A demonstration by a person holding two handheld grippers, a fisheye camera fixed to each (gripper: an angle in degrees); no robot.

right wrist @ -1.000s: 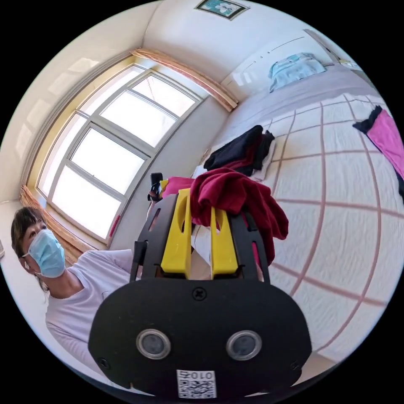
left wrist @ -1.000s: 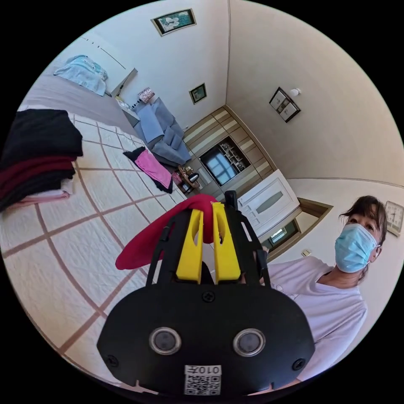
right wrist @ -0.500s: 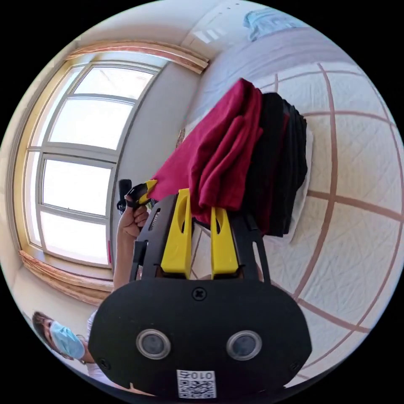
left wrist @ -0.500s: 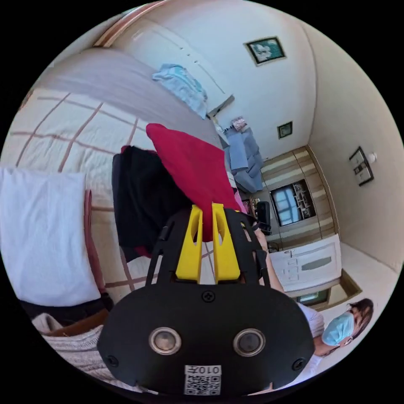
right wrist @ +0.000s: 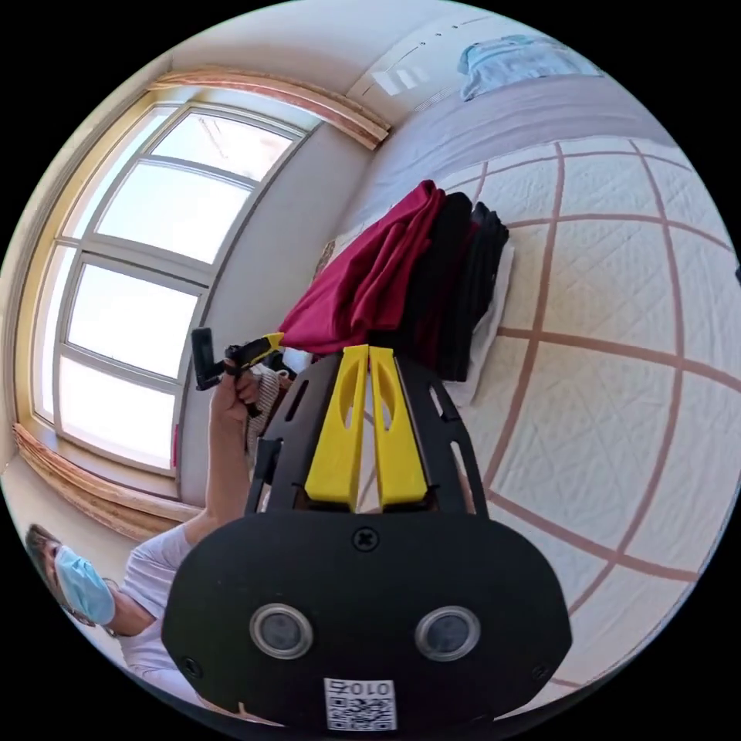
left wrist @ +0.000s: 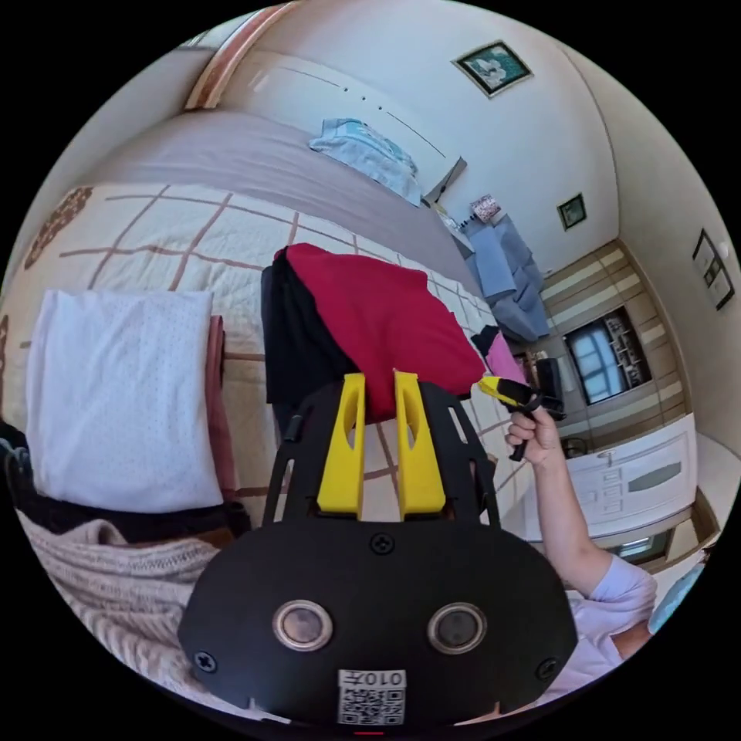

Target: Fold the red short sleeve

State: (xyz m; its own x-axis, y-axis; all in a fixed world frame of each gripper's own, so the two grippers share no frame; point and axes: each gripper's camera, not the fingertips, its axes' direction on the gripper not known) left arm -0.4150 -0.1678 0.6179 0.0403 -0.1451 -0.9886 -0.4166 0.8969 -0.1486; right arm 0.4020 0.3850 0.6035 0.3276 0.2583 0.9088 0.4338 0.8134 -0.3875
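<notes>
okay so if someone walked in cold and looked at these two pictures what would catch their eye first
Probably the folded red short sleeve, lying on top of a stack of dark clothes on the checked quilt. The left gripper and right gripper both sit at its near edge. A white folded cloth lies beside the stack.

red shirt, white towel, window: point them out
red shirt (left wrist: 370, 316): left gripper view, middle of its top face
white towel (left wrist: 123, 394): left gripper view, centre of the fabric
window (right wrist: 147, 301): right gripper view, middle pane
</notes>
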